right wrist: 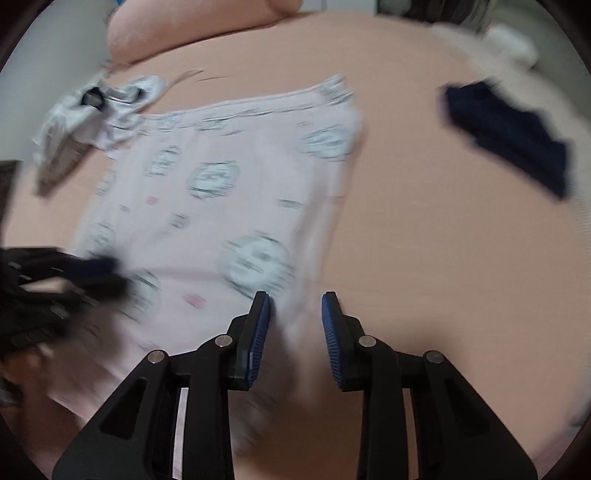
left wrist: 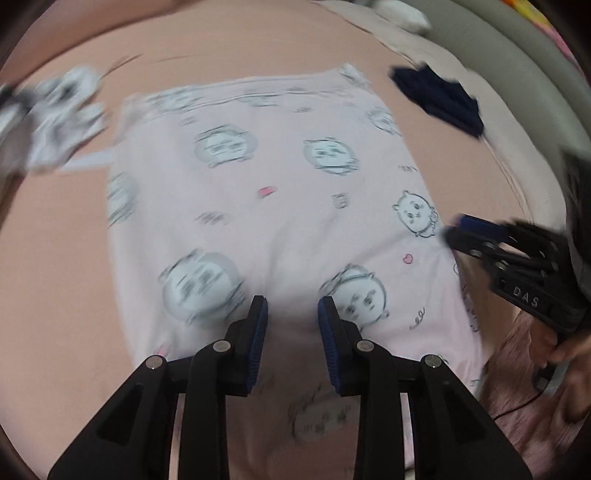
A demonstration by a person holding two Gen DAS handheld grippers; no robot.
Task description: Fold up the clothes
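A pale pink garment (left wrist: 266, 221) printed with cartoon faces lies spread flat on the peach bed sheet (left wrist: 55, 258). It also shows in the right wrist view (right wrist: 221, 206). My left gripper (left wrist: 292, 308) is open and empty, hovering over the garment's near middle. My right gripper (right wrist: 295, 304) is open and empty over the garment's near right edge. The right gripper also shows at the right of the left wrist view (left wrist: 456, 230); the left gripper shows, blurred, at the left of the right wrist view (right wrist: 107, 273).
A crumpled white and grey garment (left wrist: 55, 118) lies at the far left, also in the right wrist view (right wrist: 92, 110). A dark navy garment (left wrist: 439, 99) lies at the far right, also in the right wrist view (right wrist: 509, 140). A peach pillow (right wrist: 184, 26) sits at the back.
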